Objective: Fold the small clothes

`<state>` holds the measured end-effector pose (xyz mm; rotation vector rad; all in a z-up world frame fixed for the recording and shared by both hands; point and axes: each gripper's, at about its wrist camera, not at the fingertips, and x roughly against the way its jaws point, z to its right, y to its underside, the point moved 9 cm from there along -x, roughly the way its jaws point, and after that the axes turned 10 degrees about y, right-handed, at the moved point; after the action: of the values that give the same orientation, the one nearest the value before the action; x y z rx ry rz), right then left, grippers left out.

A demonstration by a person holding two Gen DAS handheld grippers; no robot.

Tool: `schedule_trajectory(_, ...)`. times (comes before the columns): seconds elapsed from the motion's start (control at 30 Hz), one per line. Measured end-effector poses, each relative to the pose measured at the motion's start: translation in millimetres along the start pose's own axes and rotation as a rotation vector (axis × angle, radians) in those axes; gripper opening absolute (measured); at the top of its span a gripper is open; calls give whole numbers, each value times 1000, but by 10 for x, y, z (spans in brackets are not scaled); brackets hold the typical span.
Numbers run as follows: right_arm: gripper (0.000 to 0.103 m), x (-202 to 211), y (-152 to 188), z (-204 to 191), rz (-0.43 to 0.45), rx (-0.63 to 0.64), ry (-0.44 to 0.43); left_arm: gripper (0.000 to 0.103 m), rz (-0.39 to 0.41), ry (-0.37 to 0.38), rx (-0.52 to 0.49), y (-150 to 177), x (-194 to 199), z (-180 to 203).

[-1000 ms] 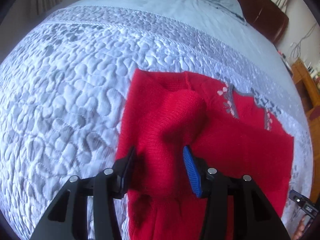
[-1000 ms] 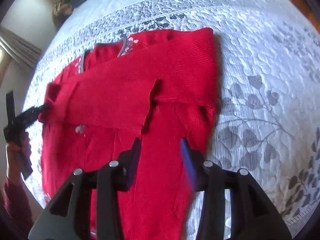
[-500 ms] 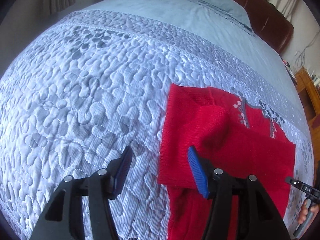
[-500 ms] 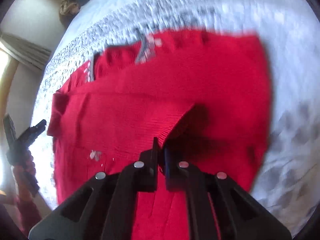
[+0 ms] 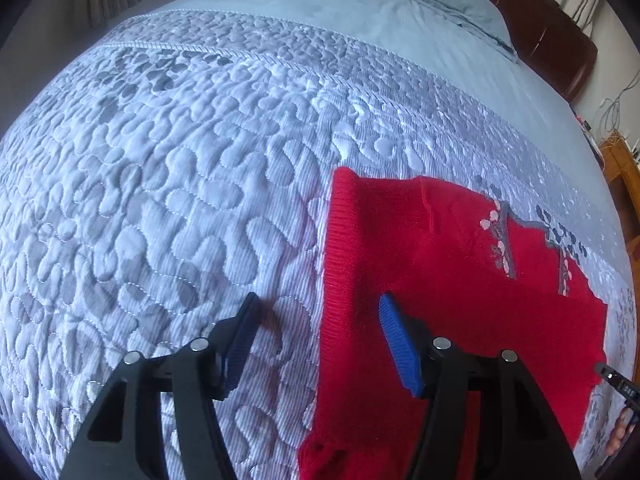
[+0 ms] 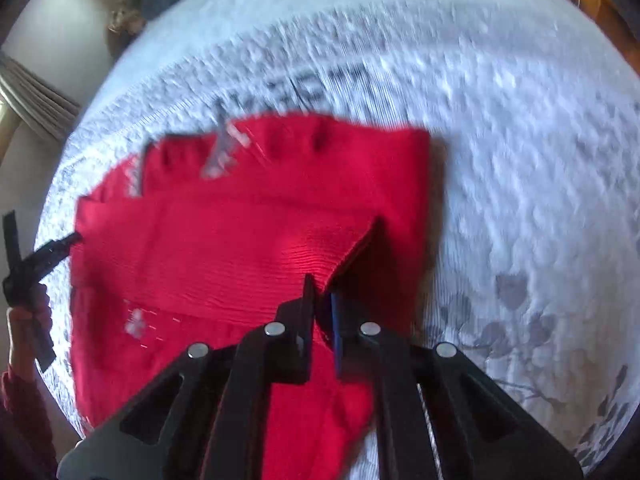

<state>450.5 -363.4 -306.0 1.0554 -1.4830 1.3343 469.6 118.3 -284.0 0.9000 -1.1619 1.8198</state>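
Note:
A red knit sweater [image 5: 440, 280] with grey and pink neck trim lies on the bed, one sleeve folded across its chest. My left gripper [image 5: 318, 298] hovers over the sweater's left edge, one finger above the quilt, the other above the red knit. Its jaws are opening and pinch nothing. In the right wrist view, my right gripper [image 6: 320, 286] has the folded sleeve's [image 6: 320, 244] corner between its narrow jaws, lifted off the sweater [image 6: 200, 248] with a shadow beneath. Those jaws are starting to open. The left gripper [image 6: 48, 252] shows at the sweater's far left edge.
A pale quilted bedspread [image 5: 160, 200] covers the bed around the sweater. A grey pillow [image 5: 420, 0] and brown headboard [image 5: 552, 40] lie beyond. A wooden nightstand [image 5: 624, 172] stands at the right. Curtains [image 6: 32, 96] hang past the bed's far corner.
My left gripper let go of the red fold, slid left to the sweater's edge and widened. My right gripper closed on the sleeve's corner and raised it.

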Motion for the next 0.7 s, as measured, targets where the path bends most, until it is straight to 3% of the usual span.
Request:
schedule_trajectory(0.03, 15, -45, 25, 22, 2, -5, -10, 64, -2, -7, 0, -6, -36, 3)
schedule_trajectory(0.13, 38, -9, -25, 66, 36, -36, -57, 69, -2, -3, -17, -43, -76, 26)
schedule_trajectory(0.33, 43, -96, -272, 141, -2, -87, -85, 77, -20, -32, -40, -114, -174, 35)
schedule_trajectory(0.4, 29, -153, -324, 115, -18, -90, -102, 78, -24, -34, -37, -148, -203, 48)
schedule_trajectory(0.43, 10, -141, -306, 106, -21, -82, -106, 77, -24, -32, -44, -165, -214, 65)
schedule_trajectory(0.47, 6, -153, -331, 64, -23, -74, -109, 62, -23, -33, -57, -185, -226, 92)
schedule_trajectory(0.5, 5, -118, -351, 12, -14, -63, -114, 29, -20, -34, -82, -207, -235, 137)
schedule_trajectory(0.53, 5, -66, -392, -23, 15, -46, -97, 12, -23, -19, -93, -218, -240, 183)
schedule_trajectory(0.57, 5, -13, -434, -58, 44, -27, -84, 9, -23, -10, -89, -224, -233, 219)
schedule_trajectory(0.7, 5, 362, -599, -104, 214, -11, -143, 8, 63, -109, -133, -266, -90, 286)
